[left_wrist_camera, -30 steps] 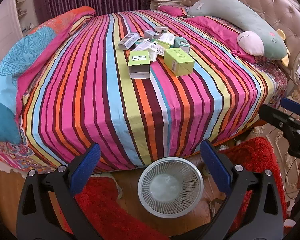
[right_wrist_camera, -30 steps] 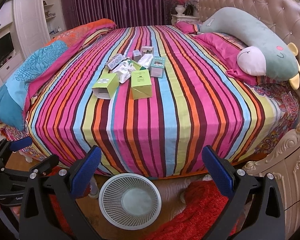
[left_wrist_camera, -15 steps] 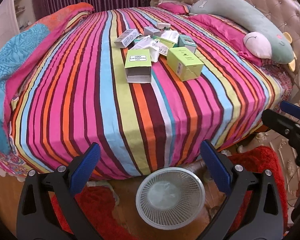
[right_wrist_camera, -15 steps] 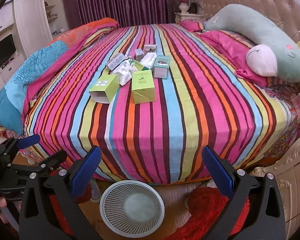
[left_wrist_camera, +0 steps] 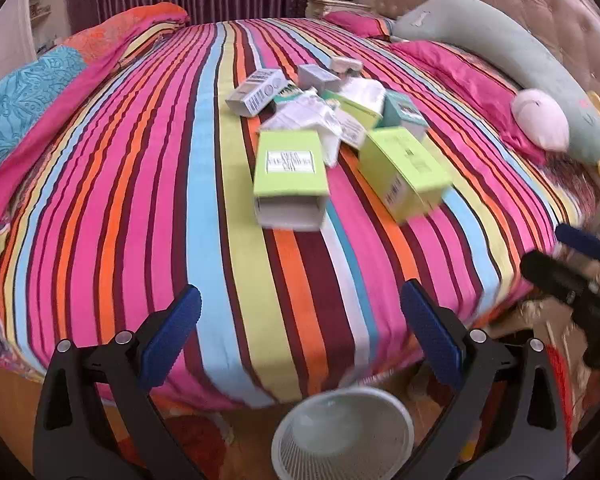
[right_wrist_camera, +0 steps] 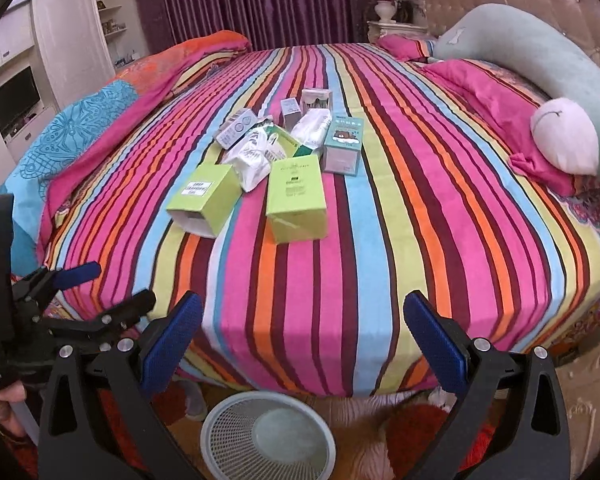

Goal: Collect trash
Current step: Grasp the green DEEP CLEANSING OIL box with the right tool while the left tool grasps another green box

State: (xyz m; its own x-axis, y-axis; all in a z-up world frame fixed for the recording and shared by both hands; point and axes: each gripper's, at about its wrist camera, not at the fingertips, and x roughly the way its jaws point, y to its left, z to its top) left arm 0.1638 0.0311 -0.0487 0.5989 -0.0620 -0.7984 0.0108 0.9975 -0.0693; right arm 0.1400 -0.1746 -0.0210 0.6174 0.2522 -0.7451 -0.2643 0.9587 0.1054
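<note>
Left gripper [left_wrist_camera: 300, 320] out front, fingers spread wide, nothing between them, hanging over the foot edge of the striped bed [left_wrist_camera: 148, 208]. From this left camera the picture is a bit smeared. The trash sits mid-bed: an open green box [left_wrist_camera: 290, 162] nearest, a second green box [left_wrist_camera: 404, 170] just to its right, and a heap of small cartons and wrappers [left_wrist_camera: 320, 92] behind, touching one another. Bare striped cover runs between the fingertips and that nearest box. Below the bed edge, on the floor, the white mesh basket [left_wrist_camera: 342, 428] stands between the fingers. The right gripper [left_wrist_camera: 580, 264] pokes in at the right edge, off the bed's corner.

Over to the right camera. Right gripper [right_wrist_camera: 302, 322] also spread wide and holding nothing, at the bed's foot edge. The open box [right_wrist_camera: 204, 198] lies left of centre, the shut green box [right_wrist_camera: 296, 200] beside it but apart, a teal box [right_wrist_camera: 343, 146] behind. Right of the pile the cover lies bare up to the long green pillow [right_wrist_camera: 540, 56] by the headboard. The basket [right_wrist_camera: 268, 436] is on the floor below the edge. The left gripper [right_wrist_camera: 100, 292] shows at the left, its fingers apart.
</note>
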